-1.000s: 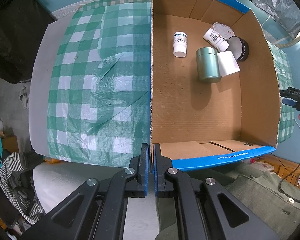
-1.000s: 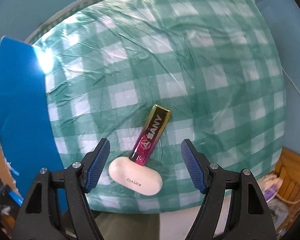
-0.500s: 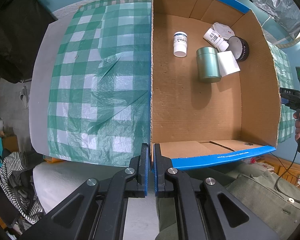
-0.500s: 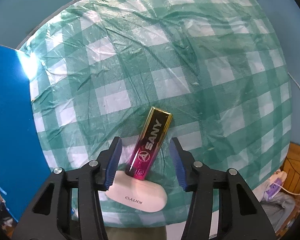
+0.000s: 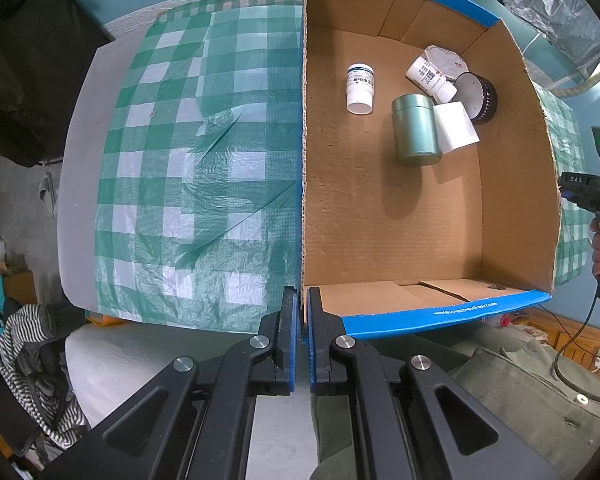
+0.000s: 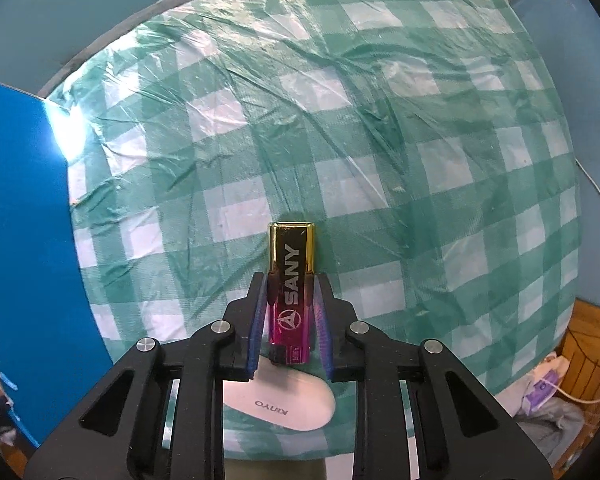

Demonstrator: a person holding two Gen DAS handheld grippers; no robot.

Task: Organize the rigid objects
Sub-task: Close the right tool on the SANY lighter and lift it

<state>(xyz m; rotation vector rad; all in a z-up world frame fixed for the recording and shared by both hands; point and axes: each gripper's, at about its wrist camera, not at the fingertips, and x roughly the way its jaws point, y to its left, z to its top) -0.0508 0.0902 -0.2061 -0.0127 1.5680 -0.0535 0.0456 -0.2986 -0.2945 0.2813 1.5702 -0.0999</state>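
Right gripper [image 6: 291, 300] jaws just closed, now clamping SANY lighter [image 6: 291, 288] between pads; white case [image 6: 280, 398] just behind. Lift straight, avoid dragging case. Left gripper [image 5: 300, 332] pinches cardboard box [image 5: 302, 200] wall.

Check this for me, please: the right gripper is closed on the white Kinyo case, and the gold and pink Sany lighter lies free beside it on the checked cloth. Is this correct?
Not quite. The right wrist view shows the right gripper closed on the gold and pink Sany lighter. The white Kinyo case lies free on the checked cloth, below the gripper's fingers.
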